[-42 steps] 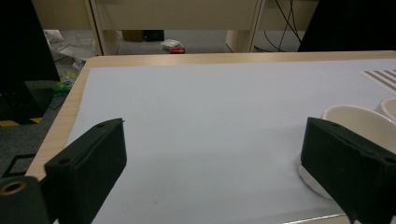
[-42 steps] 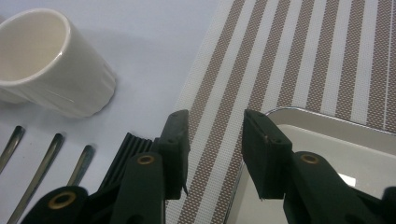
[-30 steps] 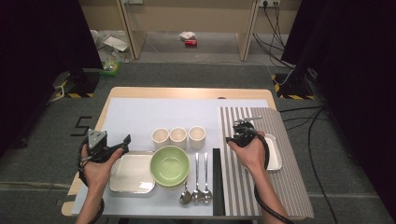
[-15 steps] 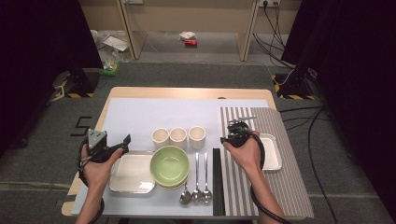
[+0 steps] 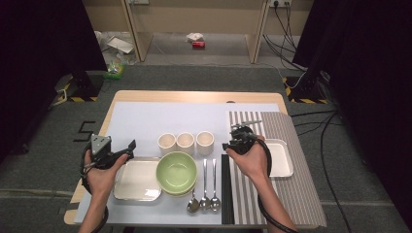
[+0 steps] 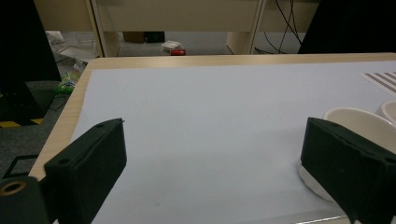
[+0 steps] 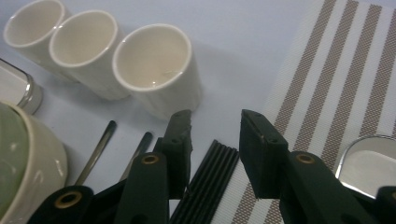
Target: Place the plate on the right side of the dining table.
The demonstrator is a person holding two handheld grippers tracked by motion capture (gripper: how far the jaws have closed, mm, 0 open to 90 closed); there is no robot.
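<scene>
Black chopsticks [image 7: 212, 179] now under right hand-held gripper [image 7: 215, 126], previously rightward.

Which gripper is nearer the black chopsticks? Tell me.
Right. The right gripper hovers just above the far end of the black chopsticks, jaws open. The left gripper sits across the table, beyond the green bowl.

Three cups [image 5: 185, 142] are lined up mid-worktop [image 5: 145, 121]. Before them a bowl [image 5: 177, 172] is set, flanked by a tray [image 5: 137, 180] on its left and spoons [image 5: 204, 187] on its right. Chopsticks [image 5: 227, 189] are laid along the placemat's [image 5: 301, 194] left edge; a second tray [image 5: 281, 158] is placed on it.
</scene>
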